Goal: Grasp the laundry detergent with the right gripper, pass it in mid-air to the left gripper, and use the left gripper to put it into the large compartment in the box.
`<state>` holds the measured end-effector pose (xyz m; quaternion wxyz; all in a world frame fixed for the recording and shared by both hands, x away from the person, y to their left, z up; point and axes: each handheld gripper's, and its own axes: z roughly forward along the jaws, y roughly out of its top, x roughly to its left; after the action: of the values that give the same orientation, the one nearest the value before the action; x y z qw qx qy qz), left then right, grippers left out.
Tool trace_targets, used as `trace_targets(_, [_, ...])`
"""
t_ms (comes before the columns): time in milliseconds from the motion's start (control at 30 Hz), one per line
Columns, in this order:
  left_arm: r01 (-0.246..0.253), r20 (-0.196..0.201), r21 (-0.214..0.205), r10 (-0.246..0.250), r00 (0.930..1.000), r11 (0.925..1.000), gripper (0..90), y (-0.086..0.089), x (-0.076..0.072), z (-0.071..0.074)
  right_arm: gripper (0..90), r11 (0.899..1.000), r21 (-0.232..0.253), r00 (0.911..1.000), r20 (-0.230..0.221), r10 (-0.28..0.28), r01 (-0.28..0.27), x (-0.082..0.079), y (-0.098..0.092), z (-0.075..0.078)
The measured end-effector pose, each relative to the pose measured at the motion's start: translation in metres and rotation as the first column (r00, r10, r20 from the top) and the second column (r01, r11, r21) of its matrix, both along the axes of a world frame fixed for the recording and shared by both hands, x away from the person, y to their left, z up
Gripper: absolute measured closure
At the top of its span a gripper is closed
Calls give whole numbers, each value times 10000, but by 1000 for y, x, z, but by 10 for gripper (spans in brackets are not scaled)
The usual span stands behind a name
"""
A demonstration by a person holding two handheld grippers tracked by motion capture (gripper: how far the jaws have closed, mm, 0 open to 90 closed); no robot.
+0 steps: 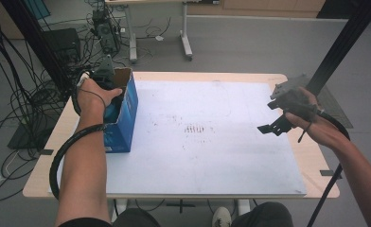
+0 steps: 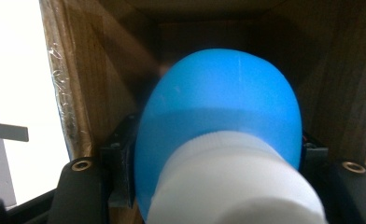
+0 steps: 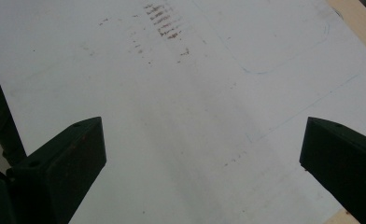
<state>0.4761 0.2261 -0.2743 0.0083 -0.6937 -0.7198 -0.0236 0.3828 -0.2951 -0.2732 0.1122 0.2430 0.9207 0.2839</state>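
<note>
High view: my left hand-held gripper point(image 1: 109, 84) reaches down into the blue box point(image 1: 125, 120) at the tabletop's point(image 1: 212, 156) left edge. Inside the box it is clenched on a blue bottle point(image 2: 218, 116) with a white cap point(image 2: 232, 182). My right hand-held gripper point(image 3: 202, 149) hangs wide apart, holding nothing, over the white tabletop.

box point(image 1: 122, 113): table point(image 1: 231, 78) left edge | bottle point(image 2: 218, 140): inside box

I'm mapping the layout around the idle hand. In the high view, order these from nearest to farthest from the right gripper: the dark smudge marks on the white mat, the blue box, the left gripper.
From the right gripper, at the table's right side:
1. Dark smudge marks, mid-mat.
2. Blue box, on the table's left side.
3. Left gripper, reaching into the box's open top at its far-left corner.
</note>
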Motion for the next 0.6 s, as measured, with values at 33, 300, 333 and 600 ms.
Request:
trace_targets(33, [1,0,3,-1,10000,10000,355,0,0,0,3,10000,2,10000,1,-4,4,0,0,0])
trace_targets(300, [-10,0,-6,10,10000,10000,355,0,0,0,3,10000,8,10000,29,-5,5,1,0,2])
trace_targets(333, [-8,-4,-2,8,10000,10000,355,0,0,0,3,10000,10,10000,29,-6,6,1,0,2])
trace_targets(600, [-10,-9,-20,10,10000,10000,355,0,0,0,3,10000,22,10000,18,-2,2,1,1,2])
